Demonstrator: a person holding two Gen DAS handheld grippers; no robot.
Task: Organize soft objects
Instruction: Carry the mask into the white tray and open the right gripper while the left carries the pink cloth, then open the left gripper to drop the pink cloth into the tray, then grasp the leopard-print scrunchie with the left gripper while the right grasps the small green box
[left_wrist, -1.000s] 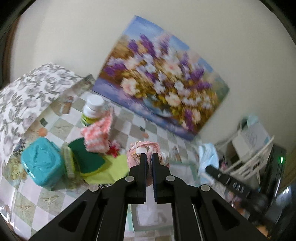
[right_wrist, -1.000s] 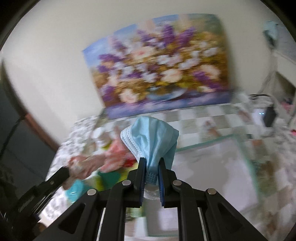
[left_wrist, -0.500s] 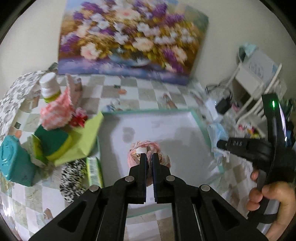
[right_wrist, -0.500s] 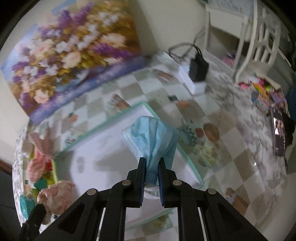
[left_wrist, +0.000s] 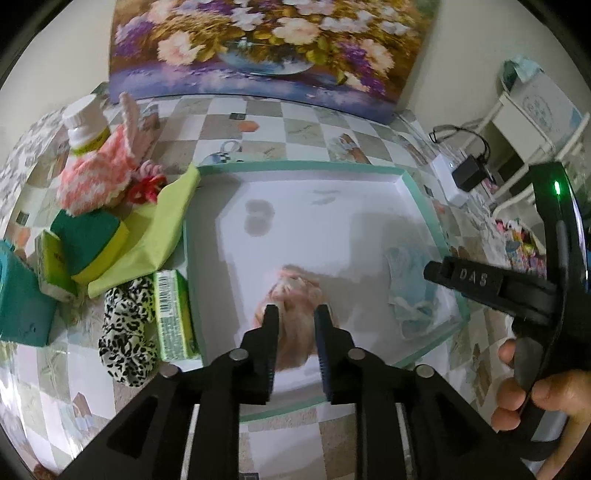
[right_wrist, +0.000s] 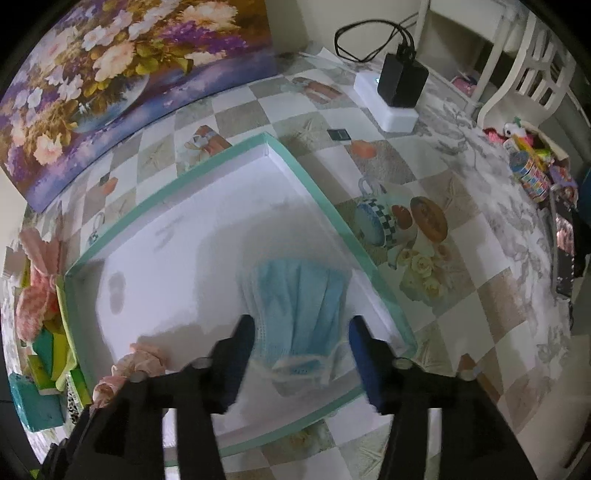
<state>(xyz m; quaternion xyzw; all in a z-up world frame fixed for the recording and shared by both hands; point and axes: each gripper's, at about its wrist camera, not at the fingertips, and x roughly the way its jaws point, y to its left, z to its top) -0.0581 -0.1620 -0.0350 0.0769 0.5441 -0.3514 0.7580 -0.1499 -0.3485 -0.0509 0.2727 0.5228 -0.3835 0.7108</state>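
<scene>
Face mask (right_wrist: 295, 314) is released inside tray (right_wrist: 314, 192), below right gripper (right_wrist: 301, 332), jaws just opened wide; scrunchie (left_wrist: 291, 317) likewise under left gripper (left_wrist: 295, 321), jaws just parted.

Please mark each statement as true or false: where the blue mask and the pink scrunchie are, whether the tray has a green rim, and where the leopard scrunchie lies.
1. The blue face mask lies inside the tray. True.
2. The pink scrunchie lies on the tablecloth outside the tray. False: it is inside the tray.
3. The tray has a green rim. True.
4. The leopard-print scrunchie is in the tray. False: it lies outside, beside it.
</scene>
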